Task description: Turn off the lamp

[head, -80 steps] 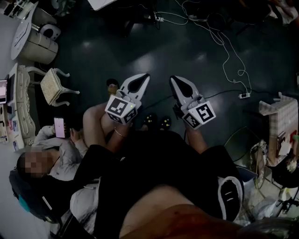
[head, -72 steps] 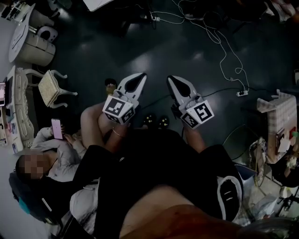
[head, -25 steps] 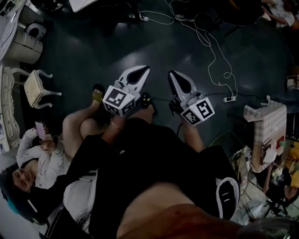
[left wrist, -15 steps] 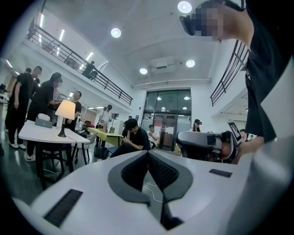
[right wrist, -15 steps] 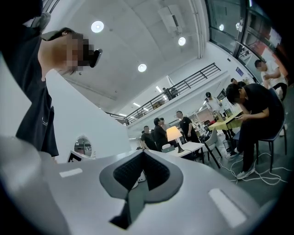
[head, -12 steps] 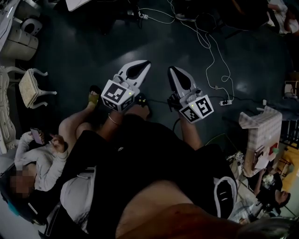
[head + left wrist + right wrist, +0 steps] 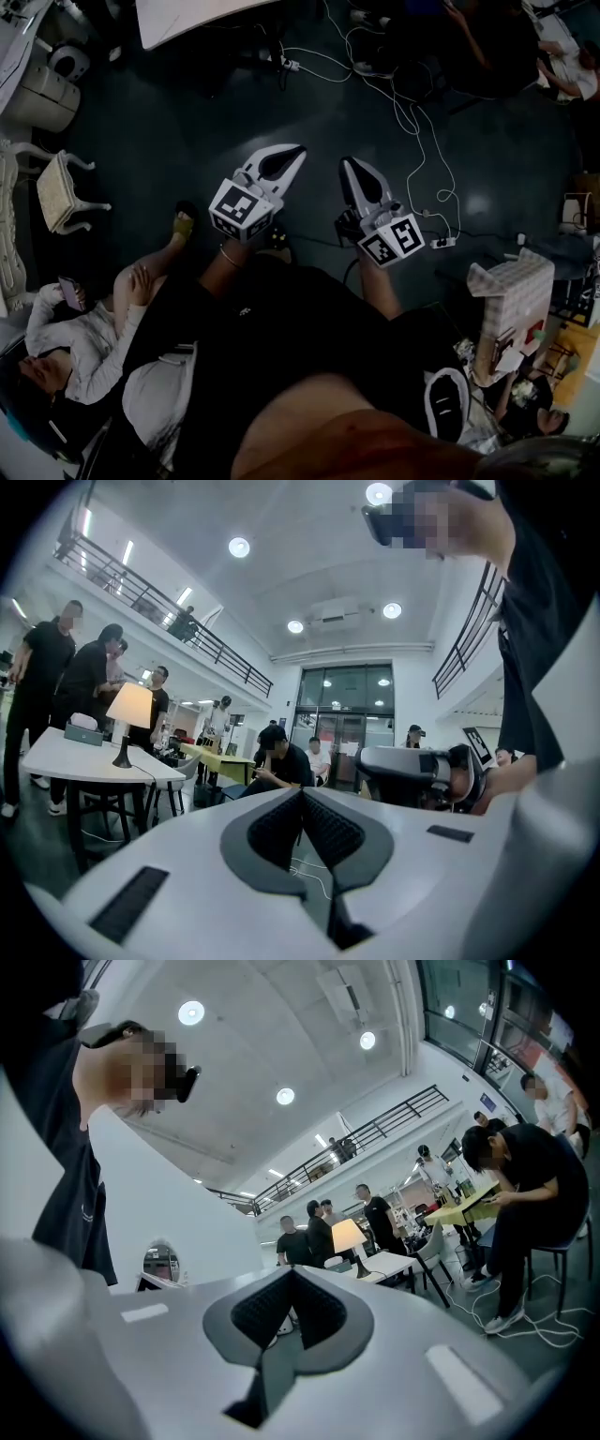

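Observation:
The lamp (image 7: pixel 130 706) has a lit cream shade and a dark stem. It stands far ahead on a white table (image 7: pixel 56 757) in the left gripper view. In the right gripper view the lamp (image 7: pixel 348 1236) glows on the same table (image 7: pixel 392 1262), well beyond the jaws. My left gripper (image 7: pixel 302 792) is shut with nothing between its pads, and so is my right gripper (image 7: pixel 292 1272). From the head view both are held level side by side over the dark floor, left gripper (image 7: pixel 297 149) and right gripper (image 7: pixel 349 162). The lamp does not show in that view.
A white tabletop edge (image 7: pixel 187 19) lies ahead at the top of the head view. White cables (image 7: pixel 412 122) and a power strip (image 7: pixel 441 242) trail over the floor. A seated person (image 7: pixel 75 328) and a cream stool (image 7: pixel 58 192) are at the left. Several people (image 7: pixel 56 677) stand by the lamp table.
The grippers have travelled forward over the floor, still shut and side by side. The white tabletop has come into view at the top, and the stool and seated person have slid back.

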### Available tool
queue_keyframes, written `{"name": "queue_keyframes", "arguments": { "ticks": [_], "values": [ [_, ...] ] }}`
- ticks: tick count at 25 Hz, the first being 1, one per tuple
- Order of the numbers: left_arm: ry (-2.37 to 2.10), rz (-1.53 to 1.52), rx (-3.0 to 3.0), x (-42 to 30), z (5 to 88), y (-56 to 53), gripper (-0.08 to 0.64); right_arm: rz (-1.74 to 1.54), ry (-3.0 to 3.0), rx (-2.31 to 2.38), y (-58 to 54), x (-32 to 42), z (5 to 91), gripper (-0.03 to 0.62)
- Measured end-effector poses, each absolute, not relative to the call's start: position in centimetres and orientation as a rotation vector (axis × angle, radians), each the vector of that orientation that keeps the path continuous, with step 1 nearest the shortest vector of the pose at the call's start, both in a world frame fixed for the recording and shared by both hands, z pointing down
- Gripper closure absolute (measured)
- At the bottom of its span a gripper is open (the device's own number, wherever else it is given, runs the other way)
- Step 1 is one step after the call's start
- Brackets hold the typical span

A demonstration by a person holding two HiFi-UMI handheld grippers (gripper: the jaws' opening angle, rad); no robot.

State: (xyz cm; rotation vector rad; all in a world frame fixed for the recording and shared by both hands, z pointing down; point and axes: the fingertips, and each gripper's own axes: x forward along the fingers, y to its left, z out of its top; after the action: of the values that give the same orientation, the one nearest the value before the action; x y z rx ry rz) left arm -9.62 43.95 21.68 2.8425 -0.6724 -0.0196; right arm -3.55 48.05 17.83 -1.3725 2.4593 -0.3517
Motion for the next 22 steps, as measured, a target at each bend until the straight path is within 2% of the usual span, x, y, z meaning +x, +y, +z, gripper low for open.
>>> {"name": "queue_keyframes", "arguments": {
  "ticks": [22],
  "values": [
    [-0.812,-0.011,2.785,-7.7,22.2,38.0,0.552,-0.4,2.49,-1.357,41.4,-0.4,18.7,0.592]
  ]
}}
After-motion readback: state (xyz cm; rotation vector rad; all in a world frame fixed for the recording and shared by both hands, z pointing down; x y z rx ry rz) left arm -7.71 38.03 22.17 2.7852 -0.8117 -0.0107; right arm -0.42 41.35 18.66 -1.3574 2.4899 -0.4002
